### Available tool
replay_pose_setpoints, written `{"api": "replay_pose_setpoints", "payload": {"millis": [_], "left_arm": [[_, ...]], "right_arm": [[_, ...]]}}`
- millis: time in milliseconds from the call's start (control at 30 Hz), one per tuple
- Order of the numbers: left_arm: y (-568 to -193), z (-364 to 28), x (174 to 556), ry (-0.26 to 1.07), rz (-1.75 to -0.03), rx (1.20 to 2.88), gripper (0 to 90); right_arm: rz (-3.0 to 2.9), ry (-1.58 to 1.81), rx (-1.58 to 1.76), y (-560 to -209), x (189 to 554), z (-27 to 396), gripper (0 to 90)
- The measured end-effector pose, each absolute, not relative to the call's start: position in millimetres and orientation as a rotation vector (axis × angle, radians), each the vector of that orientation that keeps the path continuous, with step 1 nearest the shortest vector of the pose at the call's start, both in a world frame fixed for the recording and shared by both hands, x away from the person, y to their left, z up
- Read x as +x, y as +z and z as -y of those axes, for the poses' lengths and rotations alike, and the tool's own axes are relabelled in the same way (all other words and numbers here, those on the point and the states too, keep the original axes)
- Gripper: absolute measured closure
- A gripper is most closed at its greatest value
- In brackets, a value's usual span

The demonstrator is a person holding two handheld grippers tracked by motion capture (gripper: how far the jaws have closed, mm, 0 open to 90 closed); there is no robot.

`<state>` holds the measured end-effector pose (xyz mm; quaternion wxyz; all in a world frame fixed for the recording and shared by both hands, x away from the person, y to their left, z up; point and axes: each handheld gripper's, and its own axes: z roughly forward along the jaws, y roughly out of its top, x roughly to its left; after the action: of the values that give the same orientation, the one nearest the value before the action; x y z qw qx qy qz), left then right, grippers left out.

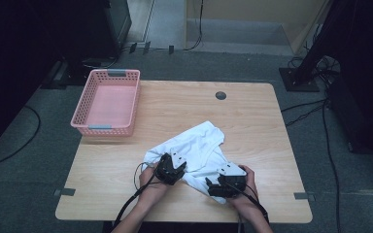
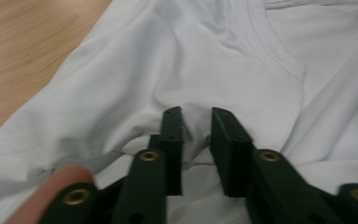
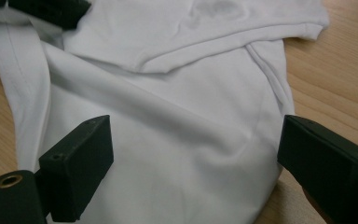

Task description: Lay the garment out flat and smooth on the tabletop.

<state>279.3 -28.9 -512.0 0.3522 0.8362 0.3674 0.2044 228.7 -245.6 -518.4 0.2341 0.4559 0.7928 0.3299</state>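
From the high view, I am seeing the white shirt point(image 1: 194, 145) lying crumpled near the table's near edge, stretching far-right from my left gripper point(image 1: 171, 171) and directly beyond my right gripper point(image 1: 223, 187). In the left gripper view, I am pinching a fold of the cloth between nearly closed jaws. In the right gripper view, I am holding wide jaws astride the shirt's near edge, gripping nothing.

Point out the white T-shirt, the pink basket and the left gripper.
white T-shirt point(image 1: 201, 141): high view, on the spread cloth in its middle.
pink basket point(image 1: 104, 127): high view, on its near rim.
left gripper point(image 2: 196, 135): left gripper view, between its jaw tips, where a pinched fold of shirt sits.
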Motion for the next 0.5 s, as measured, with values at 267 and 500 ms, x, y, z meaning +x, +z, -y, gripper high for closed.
{"api": "replay_pose_setpoints", "payload": {"millis": [267, 500], "left_arm": [[-501, -3, 292, 0.474, -0.995, 2.096, 90.0], [-495, -47, 316, 0.512, -1.085, 2.05, 89.8]], "right_arm": [[-2.205, 0.949, 1.215, -524, 230, 262, 10.2], [-2.293, 1.005, 1.104, -524, 220, 294, 10.8]]}}
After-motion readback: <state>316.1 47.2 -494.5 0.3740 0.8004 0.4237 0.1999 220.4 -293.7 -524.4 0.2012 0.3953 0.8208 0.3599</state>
